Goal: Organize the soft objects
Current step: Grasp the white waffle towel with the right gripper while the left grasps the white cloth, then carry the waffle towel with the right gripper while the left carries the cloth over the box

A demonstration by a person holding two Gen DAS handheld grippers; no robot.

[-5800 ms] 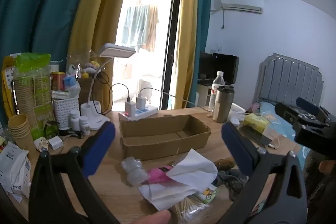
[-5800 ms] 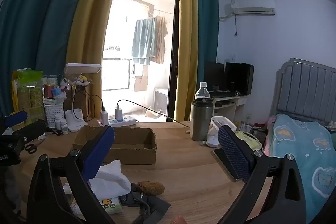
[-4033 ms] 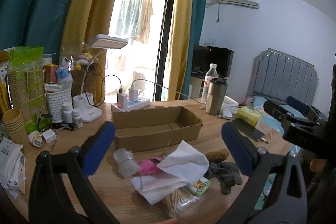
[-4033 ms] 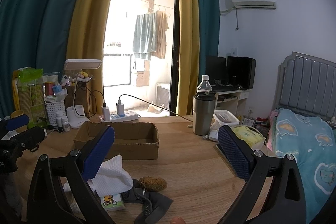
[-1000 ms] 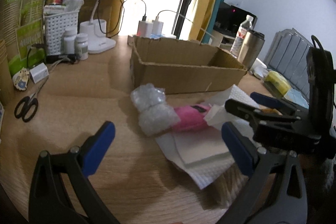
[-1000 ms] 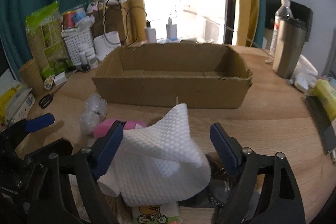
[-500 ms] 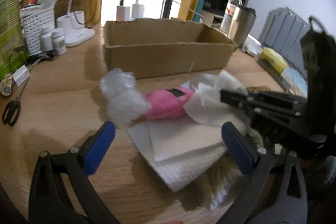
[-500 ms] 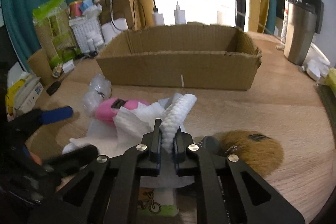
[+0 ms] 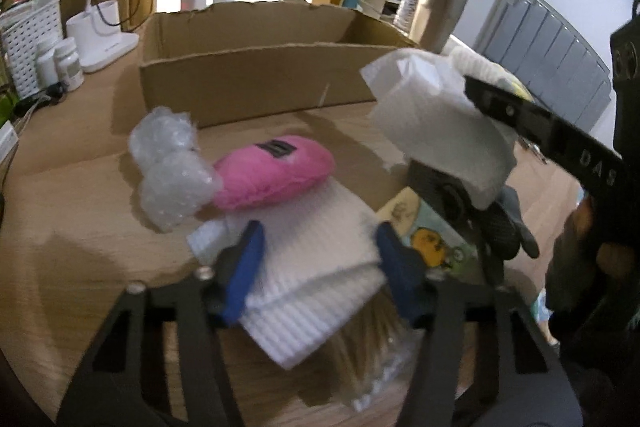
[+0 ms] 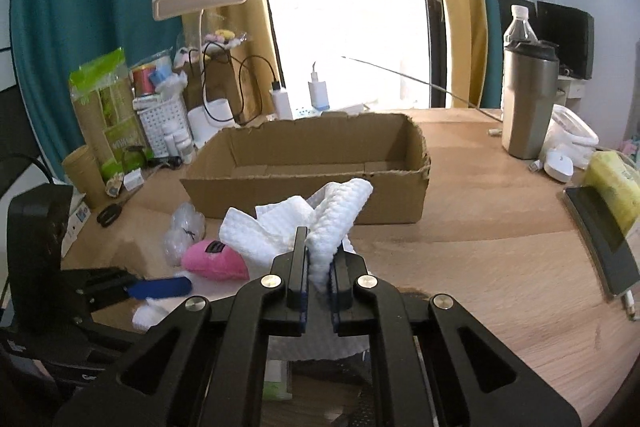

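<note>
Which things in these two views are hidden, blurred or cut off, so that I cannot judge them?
- Left wrist view: whether the left gripper presses the folded white cloth; motion blur.
- Left wrist view: the dark item; covered by the lifted white cloth.
- Right wrist view: what lies beneath the right gripper; its frame hides it.

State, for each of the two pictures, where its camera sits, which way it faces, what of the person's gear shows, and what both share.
Left wrist: rides the left tool, facing down at a folded white cloth; its blue pads straddle it.
Right wrist: rides the right tool, shut on a white towel, facing the window.
Shared: cardboard box, pink plush, each other's tool.
</note>
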